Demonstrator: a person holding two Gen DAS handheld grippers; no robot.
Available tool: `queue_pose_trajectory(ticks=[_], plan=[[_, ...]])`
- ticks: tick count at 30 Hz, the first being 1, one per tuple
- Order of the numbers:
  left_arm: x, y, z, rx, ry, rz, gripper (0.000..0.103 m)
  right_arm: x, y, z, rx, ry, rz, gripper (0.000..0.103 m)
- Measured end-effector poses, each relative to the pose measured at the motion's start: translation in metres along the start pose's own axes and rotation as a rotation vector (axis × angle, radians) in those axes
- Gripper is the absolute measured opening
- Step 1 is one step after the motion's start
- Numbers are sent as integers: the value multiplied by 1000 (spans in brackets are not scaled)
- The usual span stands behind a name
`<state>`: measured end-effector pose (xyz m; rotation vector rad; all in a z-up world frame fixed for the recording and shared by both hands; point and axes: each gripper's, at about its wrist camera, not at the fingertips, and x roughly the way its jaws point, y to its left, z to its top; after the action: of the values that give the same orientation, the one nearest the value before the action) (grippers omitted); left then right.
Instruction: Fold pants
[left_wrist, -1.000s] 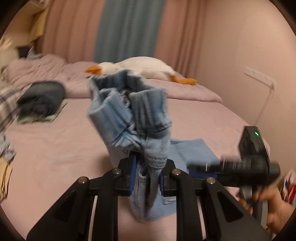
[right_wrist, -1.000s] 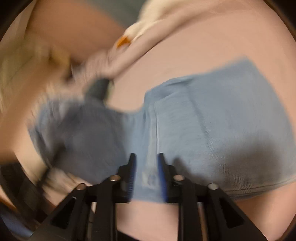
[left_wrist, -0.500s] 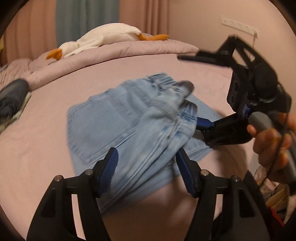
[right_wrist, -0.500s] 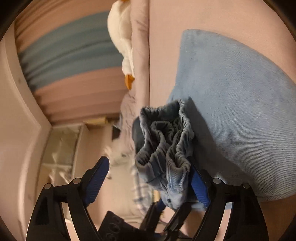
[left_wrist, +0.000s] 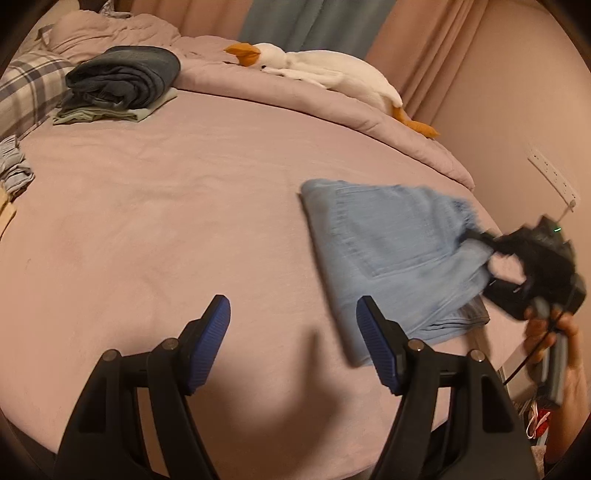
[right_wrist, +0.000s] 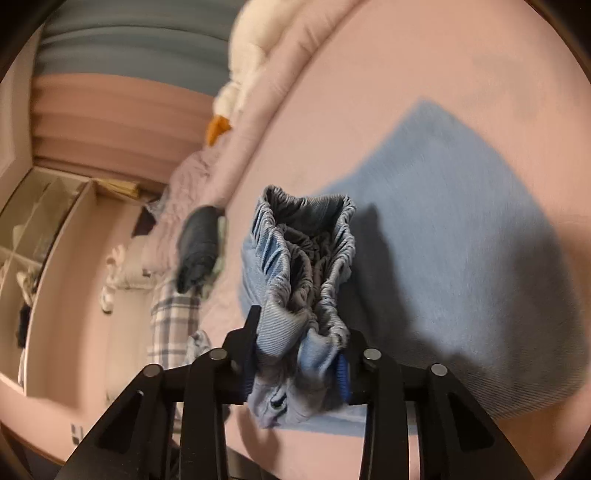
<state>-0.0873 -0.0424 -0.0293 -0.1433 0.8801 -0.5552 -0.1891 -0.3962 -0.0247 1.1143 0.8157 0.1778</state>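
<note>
Light-blue pants (left_wrist: 391, 254) folded on pink bed (left_wrist: 166, 221), elastic waistband (right_wrist: 306, 258) bunched and clamped in right claw (right_wrist: 297, 363) just closing, left claw (left_wrist: 293, 345) spread apart, just opening, empty above sheet.

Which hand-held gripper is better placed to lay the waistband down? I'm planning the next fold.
Right. The right hand-held gripper is shut on the gathered elastic waistband of the light blue denim pants; the left hand-held gripper is open over bare pink bedsheet.
</note>
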Motion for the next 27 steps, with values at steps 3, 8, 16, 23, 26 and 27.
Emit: queue_pose_trajectory(ticks=[3,8,16,23,26,27], plan=[[-2,-3,-2,11,-1,-2,71,-30,7,12,-39,-99,23,35],[11,-13,3,27,19,-15,71,-54,-11,16,-44,-156,-26,35],[36,-36,16,121,62,-25,71,-42,-86,1,92,-135,-129,33],[44,-45,22,159,77,-29,71,-60,-79,15,149,-130,-58,56],[49,-49,29,170,78,-35,72,-81,-67,18,121,-235,-72,62],[50,-52,30,175,77,-36,72,-88,-61,20,81,-254,-111,62]])
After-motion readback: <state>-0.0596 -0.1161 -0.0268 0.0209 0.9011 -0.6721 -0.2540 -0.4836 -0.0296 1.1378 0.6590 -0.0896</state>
